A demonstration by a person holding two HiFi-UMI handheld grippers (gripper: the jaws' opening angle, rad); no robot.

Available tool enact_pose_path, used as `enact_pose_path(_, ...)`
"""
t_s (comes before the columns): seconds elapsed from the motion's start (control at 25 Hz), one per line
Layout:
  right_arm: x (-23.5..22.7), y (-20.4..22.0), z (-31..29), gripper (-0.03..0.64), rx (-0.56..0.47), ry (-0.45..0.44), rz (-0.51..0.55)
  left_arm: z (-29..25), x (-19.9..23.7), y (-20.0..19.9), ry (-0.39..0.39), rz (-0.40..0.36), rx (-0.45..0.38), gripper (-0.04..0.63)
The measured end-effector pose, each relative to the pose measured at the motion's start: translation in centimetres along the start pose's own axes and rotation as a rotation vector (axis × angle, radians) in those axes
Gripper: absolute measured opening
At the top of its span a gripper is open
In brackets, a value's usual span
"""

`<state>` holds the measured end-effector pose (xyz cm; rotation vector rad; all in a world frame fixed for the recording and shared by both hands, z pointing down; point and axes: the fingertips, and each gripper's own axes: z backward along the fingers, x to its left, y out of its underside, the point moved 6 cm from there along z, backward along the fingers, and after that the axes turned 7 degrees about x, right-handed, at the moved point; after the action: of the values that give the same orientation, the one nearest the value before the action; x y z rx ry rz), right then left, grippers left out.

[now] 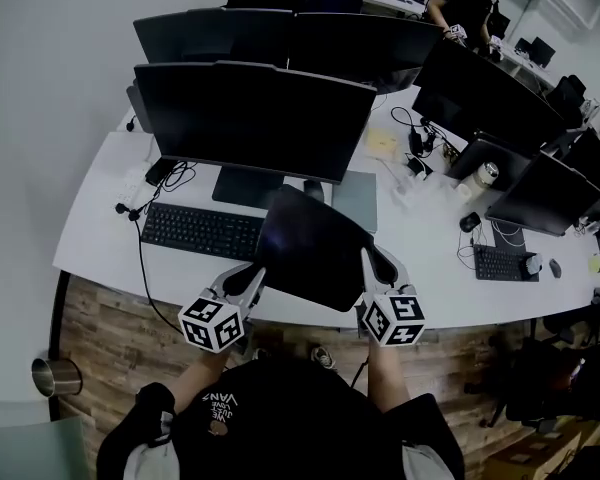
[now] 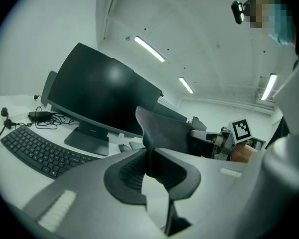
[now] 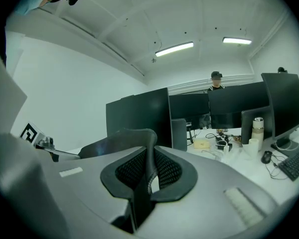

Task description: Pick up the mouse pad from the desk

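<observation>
A black mouse pad (image 1: 313,248) hangs in the air above the front of the white desk (image 1: 100,218), held by its two near corners. My left gripper (image 1: 257,277) is shut on its left corner, and my right gripper (image 1: 367,261) is shut on its right corner. In the left gripper view the pad (image 2: 164,133) rises thin and curled out of the closed jaws (image 2: 149,166). The right gripper view has the pad's edge (image 3: 139,138) pinched between the pads of that gripper (image 3: 148,176).
A black keyboard (image 1: 202,230) lies on the desk left of the pad, under a large monitor (image 1: 250,118). More monitors, cables and a second keyboard (image 1: 500,263) fill the right side. A metal bin (image 1: 56,376) stands on the floor at left. A person (image 1: 465,3) stands at the far end.
</observation>
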<state>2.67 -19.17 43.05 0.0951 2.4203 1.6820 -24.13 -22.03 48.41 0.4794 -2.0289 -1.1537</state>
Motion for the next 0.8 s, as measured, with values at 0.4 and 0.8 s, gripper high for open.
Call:
enact_pose_path(0.4,0.99,0.44,0.41,0.041,-0.014,0.029,-0.010,0.53,0.54,-0.14,0.026,-0.032,0.001,0.043)
enact_pose_path(0.8,0.83,0.50,0.55,0.040,-0.015,0.039,-0.007,0.46,0.21,-0.15,0.036,-0.037,-0.003,0.043)
